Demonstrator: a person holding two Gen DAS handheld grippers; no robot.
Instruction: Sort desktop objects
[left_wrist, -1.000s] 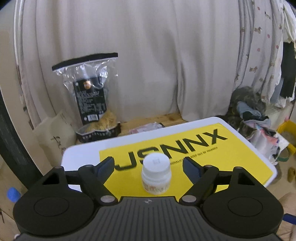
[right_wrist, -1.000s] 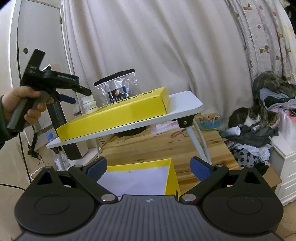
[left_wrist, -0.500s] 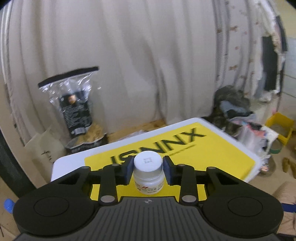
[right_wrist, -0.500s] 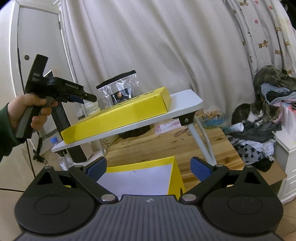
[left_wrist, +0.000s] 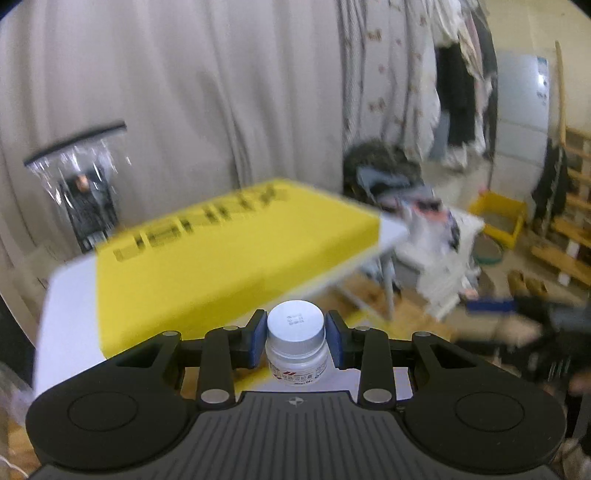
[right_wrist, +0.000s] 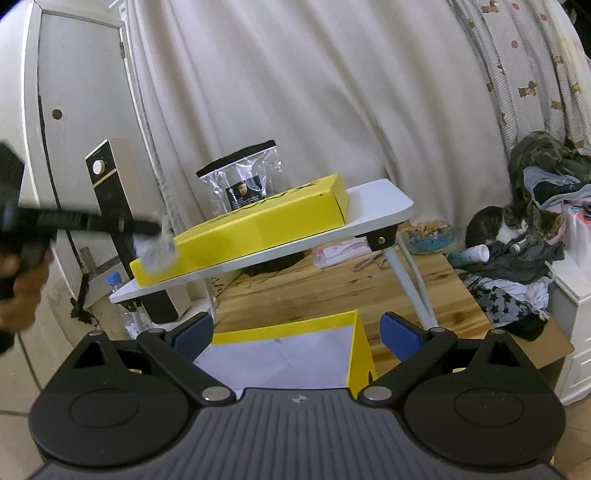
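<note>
Transport step: left gripper (left_wrist: 296, 341) clamps small white screw-cap pill bottle (left_wrist: 296, 345). Right gripper (right_wrist: 296, 334) open, empty. Next, probably: drop into open yellow cardboard box (right_wrist: 360, 350) at 6 o'clock.

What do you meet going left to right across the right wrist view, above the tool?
Left tool holding blurred white bottle → clear snack bag → yellow box → cats on clothes.

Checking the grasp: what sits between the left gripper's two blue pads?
In the left wrist view, the small white bottle sits between the left gripper fingers, both pads pressed against its cap.
</note>
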